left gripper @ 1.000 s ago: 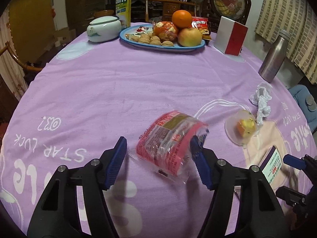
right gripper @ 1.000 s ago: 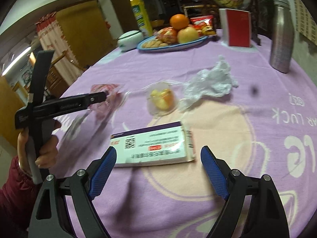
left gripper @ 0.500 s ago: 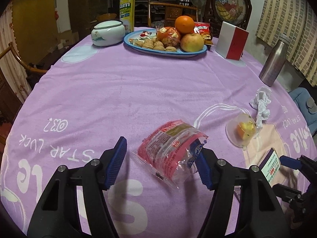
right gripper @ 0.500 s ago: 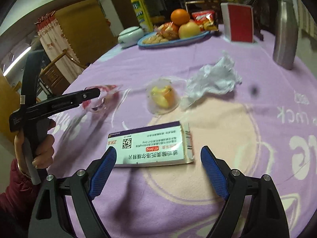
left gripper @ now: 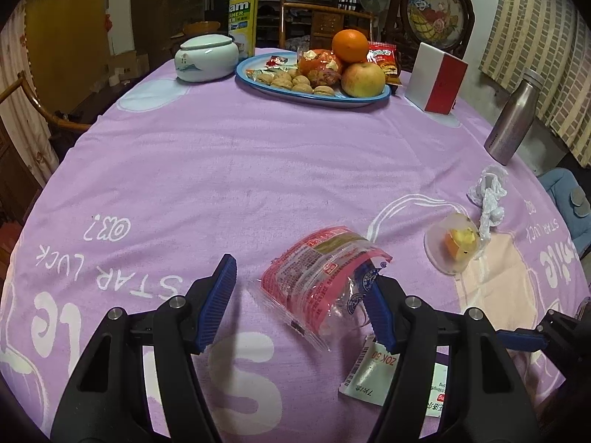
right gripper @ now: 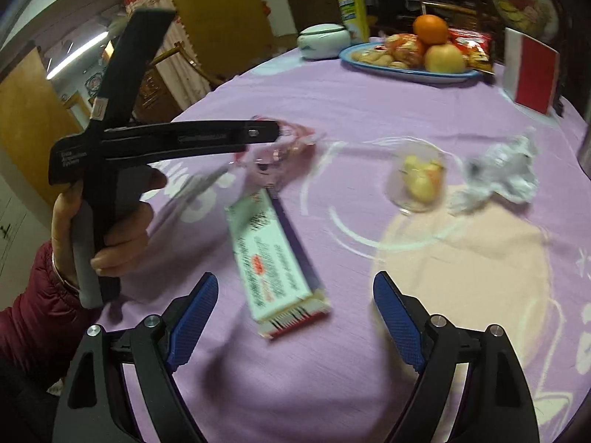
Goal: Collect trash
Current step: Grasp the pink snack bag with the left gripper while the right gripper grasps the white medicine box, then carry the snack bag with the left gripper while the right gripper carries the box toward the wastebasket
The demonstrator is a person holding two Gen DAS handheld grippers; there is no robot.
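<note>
Near middle of the purple tablecloth: a red snack wrapper, crumpled and part clear. Around it, the left gripper, jaws about half apart; wrapper's clear end against the right-hand pad, well clear of the left-hand pad, so not clamped. Whether resting on the cloth or hanging off that finger: cannot tell.

Just right of the wrapper and nearer: a flat white medicine box with a purple edge, lying slantwise, far end beside the wrapper. Over its near end, the right gripper, jaws spread wide, the box end between them, touching neither pad. Right-wrist view smeared with blur.

Further right: a clear plastic cup on its side with yellow and orange fruit scraps inside. Touching its far right side: a wad of crumpled white plastic.

Left side of the right-wrist view: a hand in a dark red sleeve, wrapped round the left gripper's handle.

Far side of the table: a blue plate with nuts, an apple and an orange; a lidded white jar to its left; a red and white box to its right; a steel bottle at the far right edge.
</note>
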